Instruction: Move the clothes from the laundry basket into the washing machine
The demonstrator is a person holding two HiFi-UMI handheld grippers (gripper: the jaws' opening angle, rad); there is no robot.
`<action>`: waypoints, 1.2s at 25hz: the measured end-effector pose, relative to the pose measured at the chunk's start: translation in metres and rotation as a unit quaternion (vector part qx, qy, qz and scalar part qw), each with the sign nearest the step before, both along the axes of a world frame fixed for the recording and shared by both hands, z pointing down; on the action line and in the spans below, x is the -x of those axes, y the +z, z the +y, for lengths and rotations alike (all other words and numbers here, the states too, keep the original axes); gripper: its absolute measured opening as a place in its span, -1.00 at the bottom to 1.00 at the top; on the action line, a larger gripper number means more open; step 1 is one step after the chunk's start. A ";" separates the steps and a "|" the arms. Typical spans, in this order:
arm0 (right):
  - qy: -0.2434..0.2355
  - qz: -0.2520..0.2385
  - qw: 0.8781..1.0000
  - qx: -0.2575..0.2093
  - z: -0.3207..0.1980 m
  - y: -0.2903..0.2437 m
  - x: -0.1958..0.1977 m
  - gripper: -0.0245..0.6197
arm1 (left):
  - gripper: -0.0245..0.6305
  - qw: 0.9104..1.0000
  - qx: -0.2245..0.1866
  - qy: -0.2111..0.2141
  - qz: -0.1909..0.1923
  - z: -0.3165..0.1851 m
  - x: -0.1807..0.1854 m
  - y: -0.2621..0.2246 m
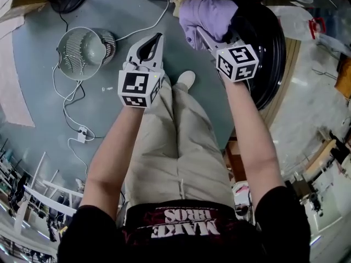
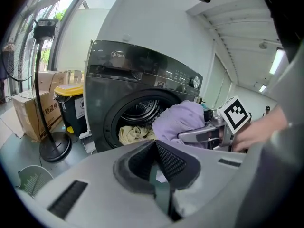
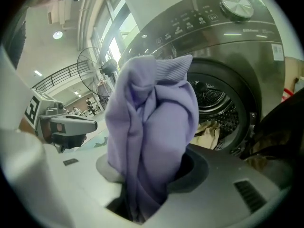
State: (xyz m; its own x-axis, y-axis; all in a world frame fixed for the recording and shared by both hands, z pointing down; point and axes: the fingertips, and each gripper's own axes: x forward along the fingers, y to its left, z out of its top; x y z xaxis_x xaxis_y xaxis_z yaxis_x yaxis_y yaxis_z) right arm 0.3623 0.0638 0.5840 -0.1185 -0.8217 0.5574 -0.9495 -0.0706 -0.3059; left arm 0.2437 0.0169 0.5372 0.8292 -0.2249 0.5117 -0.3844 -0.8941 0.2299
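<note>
Purple garment [image 3: 152,137] hides right hand-held gripper [image 1: 207,38] jaw tips; washing machine [image 2: 142,80] panel print unreadable.

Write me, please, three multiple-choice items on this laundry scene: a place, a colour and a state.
1. Where is the yellowish cloth? A on the floor; B in the washing machine drum; C in a cardboard box.
2. What colour is the garment in the right gripper? A lavender; B red; C black.
3. How do the right gripper's jaws stand? A wide apart, empty; B shut on a cable; C shut on the garment.
Answers: 1 B, it lies inside the round opening; 2 A, all views show lavender; 3 C, the fabric rises from between the jaws.
</note>
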 end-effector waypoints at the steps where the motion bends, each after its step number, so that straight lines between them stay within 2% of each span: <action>1: 0.004 -0.001 1.000 0.001 -0.004 0.004 -0.003 -0.31 | -0.91 1.000 0.002 0.006 0.000 0.000 -0.003 0.003; 6: 0.028 0.001 1.000 0.005 -0.028 0.015 -0.021 -0.31 | -0.91 0.999 0.001 0.041 0.001 -0.005 -0.017 0.007; 12: 0.029 0.016 0.999 0.019 -0.049 0.026 -0.043 -0.31 | -0.91 0.997 0.007 0.072 -0.012 -0.005 -0.018 0.014; 21: 0.044 0.033 0.998 0.033 -0.076 0.048 -0.075 -0.31 | -0.91 0.996 0.020 0.085 -0.027 -0.017 -0.014 0.029; 26: 0.054 0.039 0.997 0.036 -0.087 0.056 -0.088 -0.30 | -0.91 0.994 0.031 0.092 -0.048 -0.021 -0.009 0.039; 30: 0.063 0.042 0.997 0.032 -0.095 0.058 -0.097 -0.30 | -0.91 0.994 0.029 0.099 -0.046 -0.023 -0.014 0.041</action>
State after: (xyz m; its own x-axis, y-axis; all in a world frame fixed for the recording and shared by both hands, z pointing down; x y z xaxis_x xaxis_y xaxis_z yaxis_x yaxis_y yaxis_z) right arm 0.4598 -0.0308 0.6423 0.0319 -0.7901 0.6121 -0.9540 -0.2067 -0.2171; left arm 0.2577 -0.0066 0.5777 0.8035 -0.0297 0.5946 -0.2238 -0.9406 0.2554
